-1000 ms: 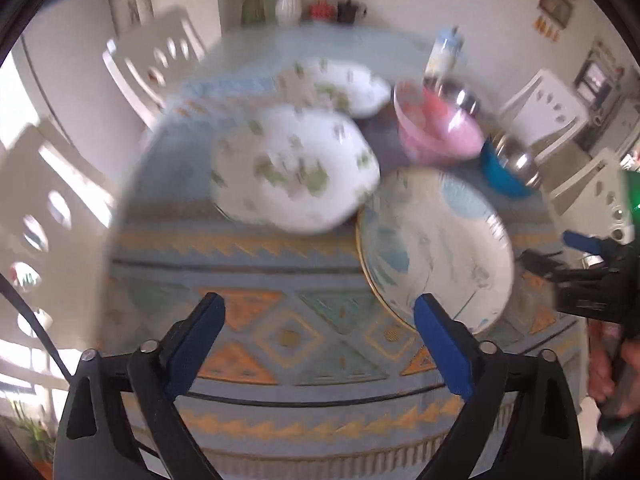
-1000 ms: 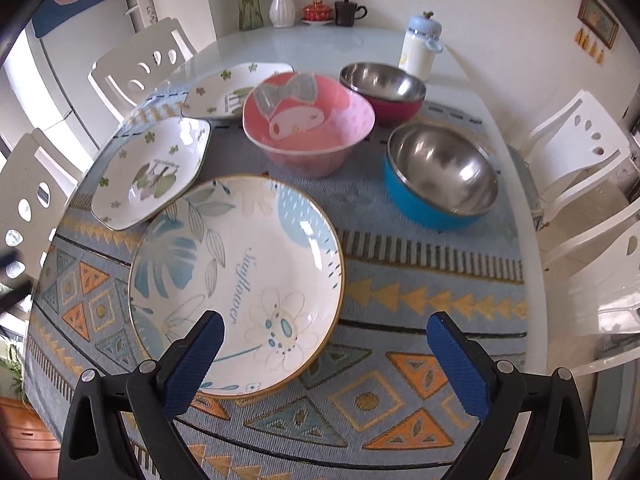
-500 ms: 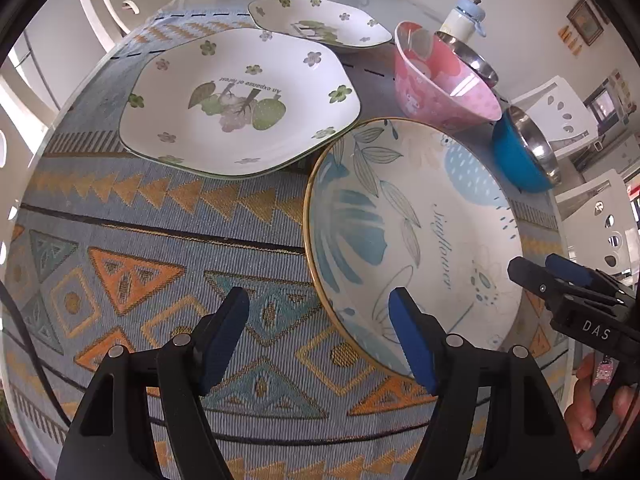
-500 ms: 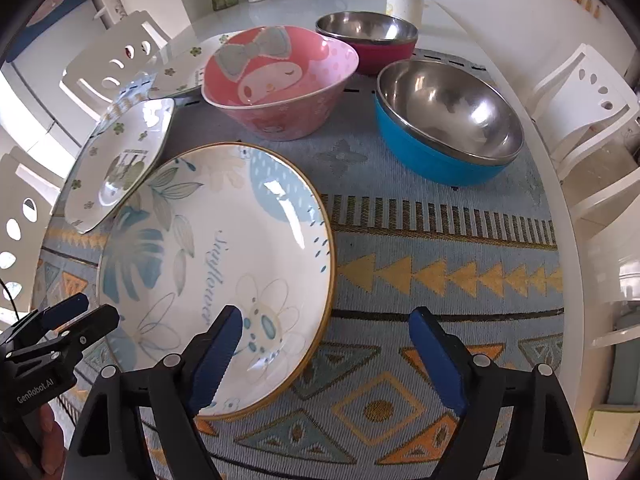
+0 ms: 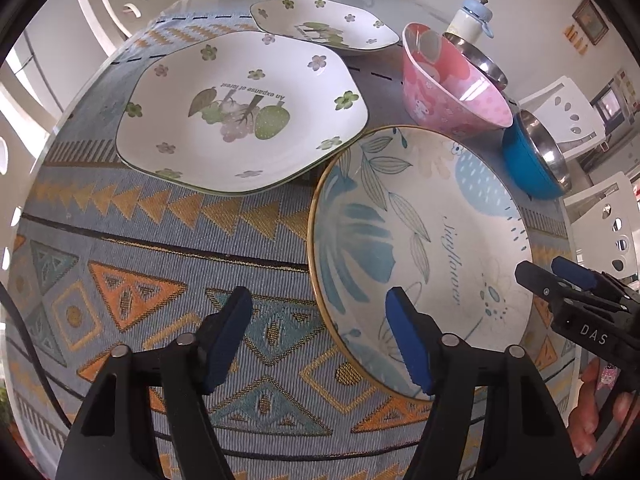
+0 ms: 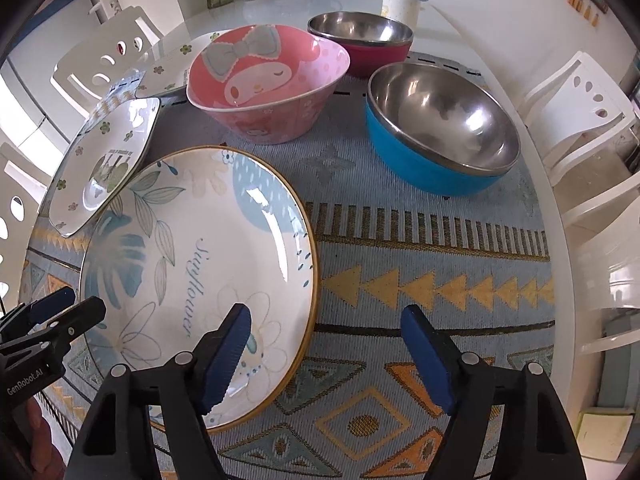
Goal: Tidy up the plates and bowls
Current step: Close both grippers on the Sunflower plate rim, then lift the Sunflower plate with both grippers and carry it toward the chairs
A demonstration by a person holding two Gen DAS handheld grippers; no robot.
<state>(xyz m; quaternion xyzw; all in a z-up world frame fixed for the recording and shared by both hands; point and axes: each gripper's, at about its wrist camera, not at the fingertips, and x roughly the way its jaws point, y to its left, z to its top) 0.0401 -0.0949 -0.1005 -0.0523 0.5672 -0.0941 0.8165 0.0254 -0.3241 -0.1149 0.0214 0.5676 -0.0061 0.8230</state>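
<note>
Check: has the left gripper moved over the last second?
Yes. The left gripper has closed in toward the round leaf plate, its right finger now over the plate's rim; jaws open.

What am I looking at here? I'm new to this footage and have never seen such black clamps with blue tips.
These are two hand-held grippers, no robot arm: a person squeezes one in each hand. Each carries a fisheye camera looking along its fingers. One picture comes from the left gripper, the other from the right gripper. Both are open and hold nothing; each straddles an edge of the round Sunflower plate. On the patterned tablecloth also lie two white hexagonal plates, a larger one and a smaller one, a pink cartoon bowl, a blue steel bowl and a red steel bowl.
</note>
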